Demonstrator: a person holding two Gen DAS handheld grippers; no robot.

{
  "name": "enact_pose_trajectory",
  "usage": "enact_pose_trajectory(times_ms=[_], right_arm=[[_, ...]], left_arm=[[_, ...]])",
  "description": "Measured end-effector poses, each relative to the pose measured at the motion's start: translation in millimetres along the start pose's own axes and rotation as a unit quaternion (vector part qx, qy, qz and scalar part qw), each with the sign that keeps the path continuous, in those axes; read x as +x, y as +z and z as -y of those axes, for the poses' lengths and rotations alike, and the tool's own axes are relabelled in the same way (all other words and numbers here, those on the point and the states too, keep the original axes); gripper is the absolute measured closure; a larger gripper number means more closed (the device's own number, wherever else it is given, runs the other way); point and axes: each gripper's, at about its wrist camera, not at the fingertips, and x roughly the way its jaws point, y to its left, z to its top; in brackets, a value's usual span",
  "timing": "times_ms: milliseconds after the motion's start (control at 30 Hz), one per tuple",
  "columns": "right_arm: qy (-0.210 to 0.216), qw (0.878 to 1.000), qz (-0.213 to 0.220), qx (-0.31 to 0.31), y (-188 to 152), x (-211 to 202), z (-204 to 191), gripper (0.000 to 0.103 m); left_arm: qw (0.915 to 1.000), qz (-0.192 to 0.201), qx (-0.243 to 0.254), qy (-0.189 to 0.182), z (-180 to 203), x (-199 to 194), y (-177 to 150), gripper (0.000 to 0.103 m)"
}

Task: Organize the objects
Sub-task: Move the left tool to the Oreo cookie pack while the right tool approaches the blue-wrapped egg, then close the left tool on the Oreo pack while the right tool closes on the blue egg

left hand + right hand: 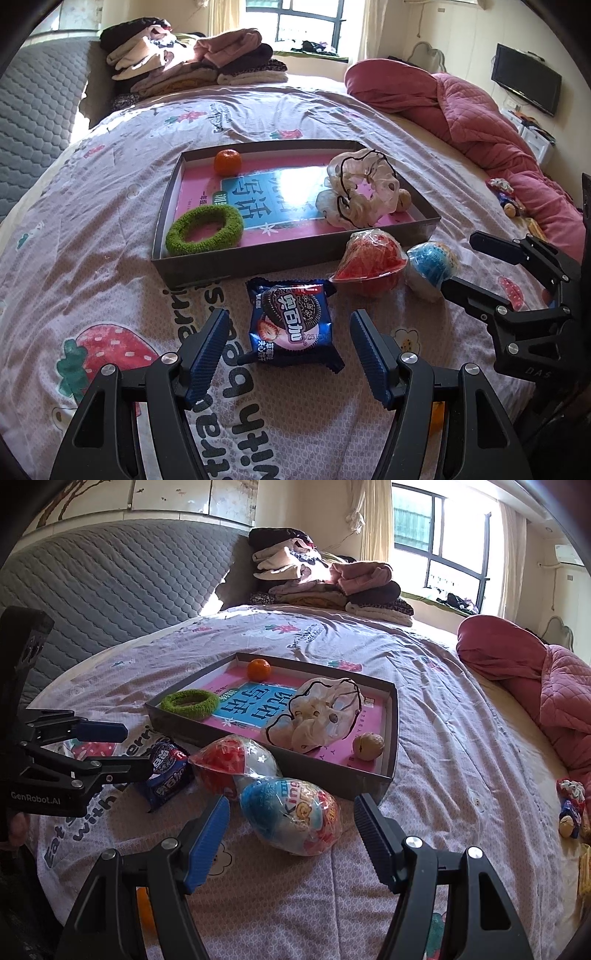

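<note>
Left gripper (290, 341): released, jaws either side of cookie packet (291, 321). Right gripper (291, 830): released, blue egg (291, 816) between jaws. Tray (258, 264): far side.

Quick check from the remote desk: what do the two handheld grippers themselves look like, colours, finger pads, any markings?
Both are matte black linkage frames with silver pivot bolts. The left gripper and the right gripper carry flat, ribbed blue finger pads. White "GenRobot.AI" lettering marks the left one's body; the right one's shows faint lettering, "DAS". No cables or sleeves visible.
</note>
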Motion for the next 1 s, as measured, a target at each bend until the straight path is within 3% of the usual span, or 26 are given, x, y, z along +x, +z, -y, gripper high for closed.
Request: enact_pose_trajectory(times_ms=[633, 1000], right_arm=[[-0.039, 0.998, -0.013, -0.054, -11, 20, -15, 0.034], [-0.058, 0.996, -0.021, -0.068, -11, 39, -17, 0.034]], left_arm=[[0.9996, -0.025, -0.002, 0.008, 6, 28, -8, 0.034], [0.9989, -0.033, -0.003, 0.034, 9, 46, -7, 0.034]])
